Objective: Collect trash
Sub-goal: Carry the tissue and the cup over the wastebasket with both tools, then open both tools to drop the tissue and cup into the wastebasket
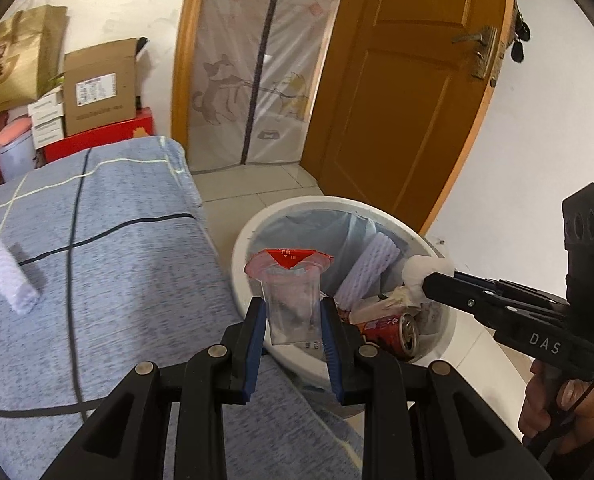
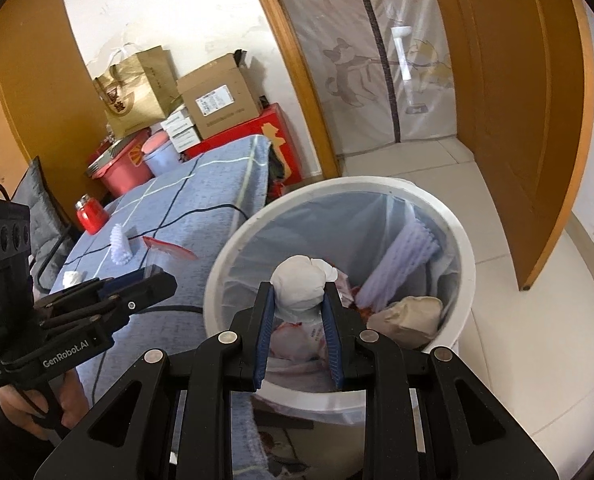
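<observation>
Clear, glossy plastic cup (image 1: 293, 304) with red foil-like lid, lower centre. Crumpled matt white paper wad (image 2: 303, 282) at centre. Smooth white plastic bin (image 2: 463, 276) with thin translucent liner. Woven matt blue cloth (image 1: 97, 272) at left. Glossy varnished wooden door (image 1: 409, 80), upper right.

Home bedroom: quilted bed (image 1: 97, 248), wooden door (image 1: 409, 92), stacked boxes (image 1: 97, 96).

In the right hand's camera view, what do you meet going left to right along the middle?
Red jar → white foam net → red-edged plastic packet → white paper wad in the right gripper → lilac foam sleeve → wooden door.
</observation>
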`<action>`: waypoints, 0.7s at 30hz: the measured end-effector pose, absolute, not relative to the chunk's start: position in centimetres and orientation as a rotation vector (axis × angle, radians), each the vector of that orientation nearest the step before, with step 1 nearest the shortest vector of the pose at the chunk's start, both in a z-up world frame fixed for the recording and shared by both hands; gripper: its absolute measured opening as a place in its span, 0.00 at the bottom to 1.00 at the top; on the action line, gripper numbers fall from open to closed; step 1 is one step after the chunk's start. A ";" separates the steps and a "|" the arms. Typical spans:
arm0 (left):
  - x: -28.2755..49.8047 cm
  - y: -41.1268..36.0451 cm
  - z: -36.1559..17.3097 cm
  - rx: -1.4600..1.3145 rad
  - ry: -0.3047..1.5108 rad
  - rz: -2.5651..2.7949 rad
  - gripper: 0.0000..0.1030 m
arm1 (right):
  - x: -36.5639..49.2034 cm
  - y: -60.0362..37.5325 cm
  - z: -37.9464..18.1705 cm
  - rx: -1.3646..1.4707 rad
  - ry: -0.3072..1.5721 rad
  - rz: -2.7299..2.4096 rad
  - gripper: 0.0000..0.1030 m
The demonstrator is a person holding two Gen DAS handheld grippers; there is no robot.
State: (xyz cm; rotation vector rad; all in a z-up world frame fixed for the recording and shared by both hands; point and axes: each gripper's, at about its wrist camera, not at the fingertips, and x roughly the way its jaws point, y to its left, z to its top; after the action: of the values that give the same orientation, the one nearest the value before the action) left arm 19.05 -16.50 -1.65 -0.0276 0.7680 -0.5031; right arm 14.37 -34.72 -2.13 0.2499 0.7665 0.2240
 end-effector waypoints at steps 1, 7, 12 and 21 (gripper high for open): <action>19.2 -16.7 -1.8 -0.025 0.773 -0.509 0.27 | 14.5 -34.8 -2.2 0.250 0.769 0.221 0.24; 20.2 -18.2 -2.9 -0.006 0.798 -0.535 0.28 | 15.0 -35.5 -2.8 0.255 0.790 0.203 0.25; 20.8 -18.8 -3.4 -0.001 0.807 -0.551 0.28 | 15.5 -35.7 -3.1 0.243 0.798 0.188 0.25; 21.1 -18.9 -3.5 -0.007 0.796 -0.556 0.31 | 15.5 -35.8 -2.9 0.237 0.782 0.173 0.40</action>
State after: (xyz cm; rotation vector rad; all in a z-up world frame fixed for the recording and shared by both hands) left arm 21.05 -18.90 -3.48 -0.0074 0.7957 -0.5562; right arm 15.48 -35.83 -2.94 0.2371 0.7817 0.1730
